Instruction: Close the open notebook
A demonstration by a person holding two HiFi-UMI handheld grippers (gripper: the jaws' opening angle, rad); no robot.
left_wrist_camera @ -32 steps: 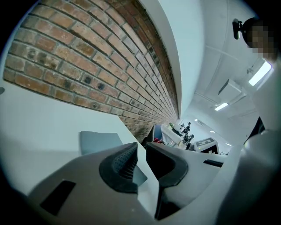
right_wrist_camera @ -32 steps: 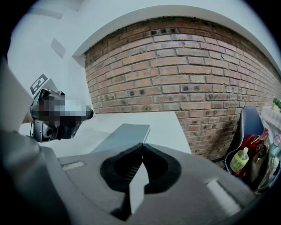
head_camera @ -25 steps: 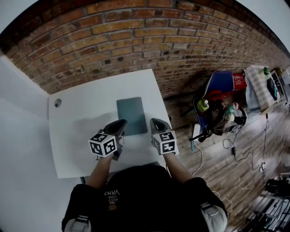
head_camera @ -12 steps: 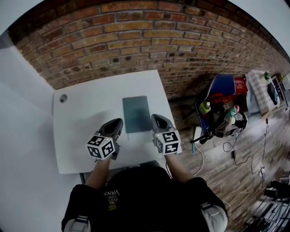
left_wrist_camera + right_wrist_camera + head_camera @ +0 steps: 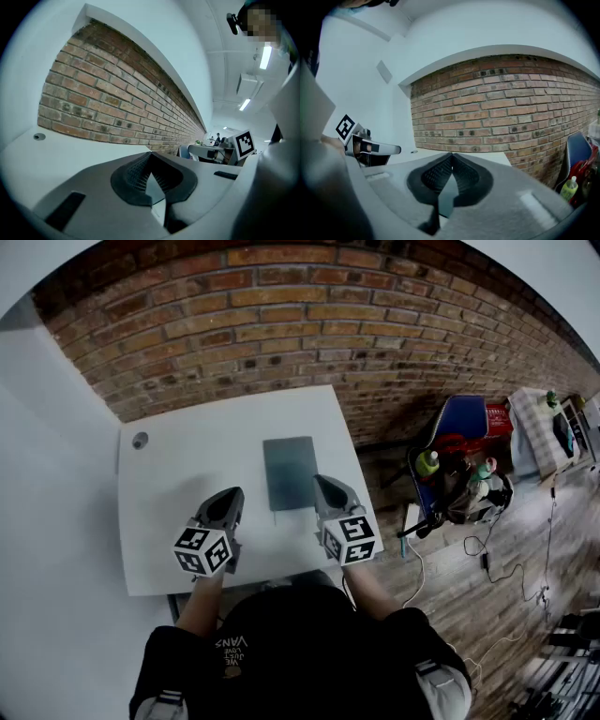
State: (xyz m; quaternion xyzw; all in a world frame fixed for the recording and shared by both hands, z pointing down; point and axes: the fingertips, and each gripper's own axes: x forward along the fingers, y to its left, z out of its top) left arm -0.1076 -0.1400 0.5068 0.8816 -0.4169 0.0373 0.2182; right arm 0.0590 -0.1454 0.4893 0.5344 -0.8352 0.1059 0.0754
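Brick wall (image 5: 281, 324) backs a white table (image 5: 187, 456); a closed notebook (image 5: 289, 472) lies near its right edge. The left gripper (image 5: 232, 495) has just clenched empty, and the right gripper (image 5: 322, 484) is clenched empty too.

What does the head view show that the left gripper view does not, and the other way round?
Head view only: the closed notebook seen whole on the white table, the wooden floor, the person's dark shirt. Left gripper view only: ceiling lights, and the left gripper jaws, just closed, meeting with nothing between them. Both: the brick wall, the table, its round cable hole, the right gripper with its marker cube.
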